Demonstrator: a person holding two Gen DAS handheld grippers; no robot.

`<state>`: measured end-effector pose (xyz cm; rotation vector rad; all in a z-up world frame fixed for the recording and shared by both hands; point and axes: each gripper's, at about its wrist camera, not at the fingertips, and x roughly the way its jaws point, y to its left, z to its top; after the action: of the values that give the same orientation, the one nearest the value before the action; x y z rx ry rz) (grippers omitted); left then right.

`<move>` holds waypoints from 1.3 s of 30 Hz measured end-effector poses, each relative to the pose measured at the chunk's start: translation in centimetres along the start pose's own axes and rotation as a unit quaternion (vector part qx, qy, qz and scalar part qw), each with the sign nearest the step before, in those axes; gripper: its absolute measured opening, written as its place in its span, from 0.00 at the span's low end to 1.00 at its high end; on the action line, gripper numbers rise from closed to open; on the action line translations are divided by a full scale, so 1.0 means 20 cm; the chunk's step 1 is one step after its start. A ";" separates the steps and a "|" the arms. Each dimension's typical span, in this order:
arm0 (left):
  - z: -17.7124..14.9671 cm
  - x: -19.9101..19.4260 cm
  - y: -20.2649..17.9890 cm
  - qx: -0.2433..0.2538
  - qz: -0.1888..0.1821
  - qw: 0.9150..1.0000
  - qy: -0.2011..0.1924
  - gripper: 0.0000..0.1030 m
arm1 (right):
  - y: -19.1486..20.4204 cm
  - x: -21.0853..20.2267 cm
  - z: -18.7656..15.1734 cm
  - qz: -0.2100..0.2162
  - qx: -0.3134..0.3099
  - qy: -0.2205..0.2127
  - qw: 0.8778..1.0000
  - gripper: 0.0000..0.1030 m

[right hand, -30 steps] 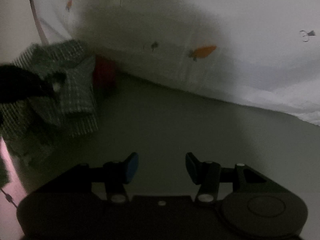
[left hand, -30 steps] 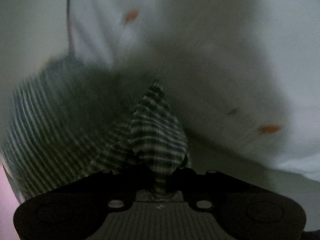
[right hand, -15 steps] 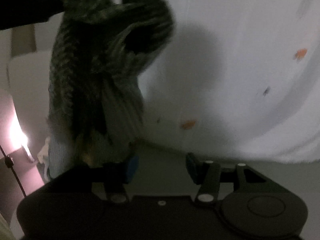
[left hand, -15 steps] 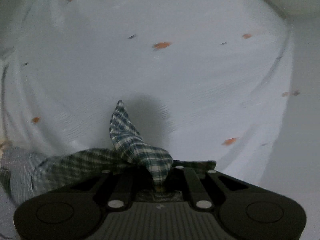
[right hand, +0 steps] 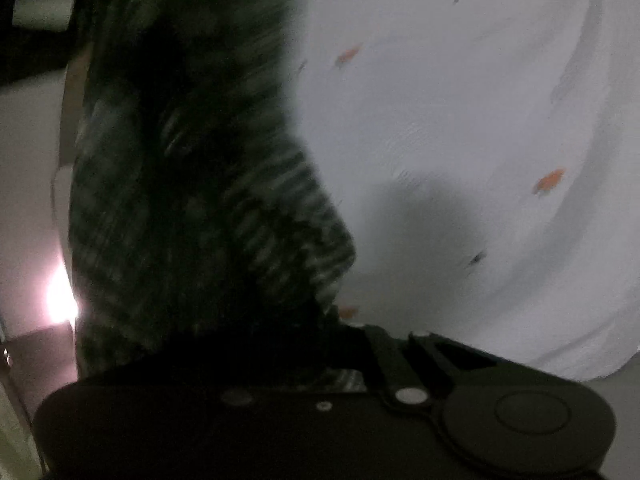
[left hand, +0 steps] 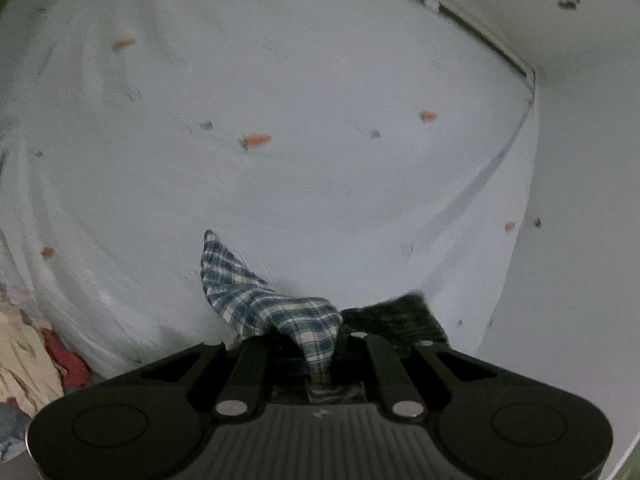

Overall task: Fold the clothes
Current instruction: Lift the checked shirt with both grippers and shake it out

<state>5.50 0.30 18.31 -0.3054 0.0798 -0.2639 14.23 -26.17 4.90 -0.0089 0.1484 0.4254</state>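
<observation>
**Ana:** White sheet (left hand: 320,184) with small orange carrot prints fills most of the left wrist view, smooth in the middle and creased in long arcs toward the left and right.

**Ben:** And its edges?

**Ana:** Upper right, the sheet ends at a dark seam against a pale wall (left hand: 580,92). Along the right side it drops off to a plain grey surface. Lower left, a heap (left hand: 28,364) of cream and red cloth lies just beside the sheet's edge.

**Ben:** Open room?

**Ana:** The whole centre of the sheet is bare. In the right wrist view the sheet (right hand: 460,120) takes the right half, with a shadow on it near the centre; a bright lamp glow (right hand: 60,300) sits at lower left.

**Ben:** The tools?

**Ana:** Left gripper (left hand: 320,364) is pinched nearly closed on the shirt (left hand: 256,300), a blue-and-white plaid fold rising from between its fingers at bottom centre. Right gripper (right hand: 304,360) is closed too; the dark, blurred shirt (right hand: 192,200) hangs over its left half and seems to be caught between the fingers, though blur hides the tips.
</observation>
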 end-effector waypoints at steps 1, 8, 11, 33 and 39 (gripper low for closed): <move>0.03 -0.05 -0.02 0.003 -0.001 1.000 -0.014 0.08 | -0.03 -0.08 0.06 -0.011 -0.010 -0.025 1.000 0.00; 0.34 -0.42 -0.20 0.035 -0.100 0.988 -0.116 0.09 | -0.08 -0.65 0.53 -0.048 -0.105 -0.217 0.969 0.00; 0.48 -0.58 -0.28 0.056 -0.141 0.977 -0.151 0.09 | -0.07 -0.84 0.67 -0.049 -0.134 -0.281 0.949 0.00; -0.05 0.87 -0.13 0.015 -0.005 0.993 0.113 0.10 | -0.47 -0.02 0.53 -0.130 -0.089 -0.063 0.985 0.00; -0.89 1.76 0.27 0.080 0.099 0.938 0.322 0.16 | -0.76 0.90 -0.01 -0.147 -0.047 0.143 0.978 0.12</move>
<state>38.67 -9.26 -1.70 -0.0364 0.7311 -0.1591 36.64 -32.73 1.72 -0.1832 0.4052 0.1329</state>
